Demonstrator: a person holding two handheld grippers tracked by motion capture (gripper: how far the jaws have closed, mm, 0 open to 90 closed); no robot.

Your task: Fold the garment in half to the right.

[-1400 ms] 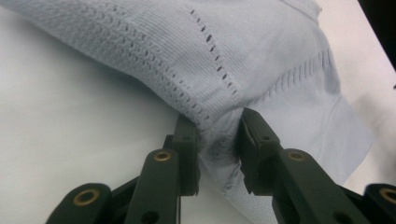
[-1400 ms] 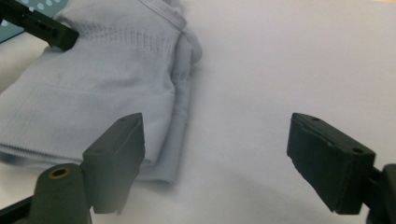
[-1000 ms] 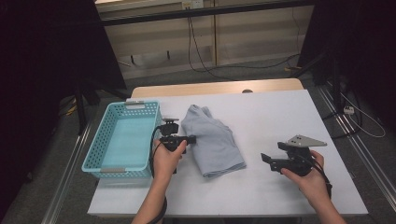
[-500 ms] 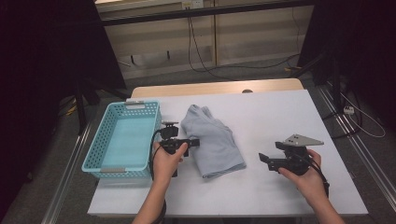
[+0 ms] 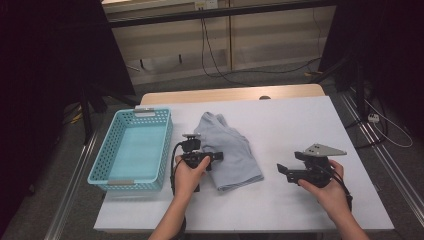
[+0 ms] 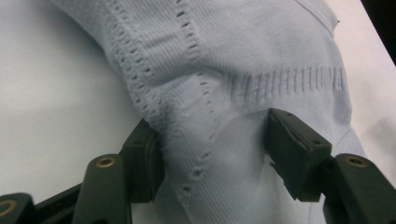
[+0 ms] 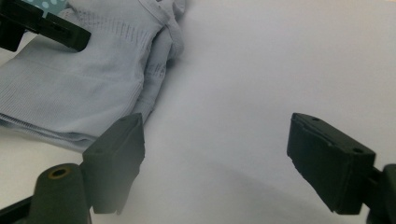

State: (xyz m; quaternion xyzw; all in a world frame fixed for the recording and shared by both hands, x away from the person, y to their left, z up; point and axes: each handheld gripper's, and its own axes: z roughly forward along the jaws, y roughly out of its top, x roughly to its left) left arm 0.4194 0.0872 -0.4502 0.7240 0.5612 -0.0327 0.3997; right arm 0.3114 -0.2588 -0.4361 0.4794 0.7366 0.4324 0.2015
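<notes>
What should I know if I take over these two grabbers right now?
Left gripper: its jaws have just been opening and now stand apart around a ridge of the folded pale blue-grey knitted garment, at the cloth's left edge. Whether the pads press on it I cannot tell.
Right gripper: open, nothing between its jaws, over the bare white table to the right of the garment.
The turquoise plastic mesh basket sits left of the garment with nothing in it.
Done: the garment lies folded on the table.
Left, probably: grip the garment and put it in the basket.
</notes>
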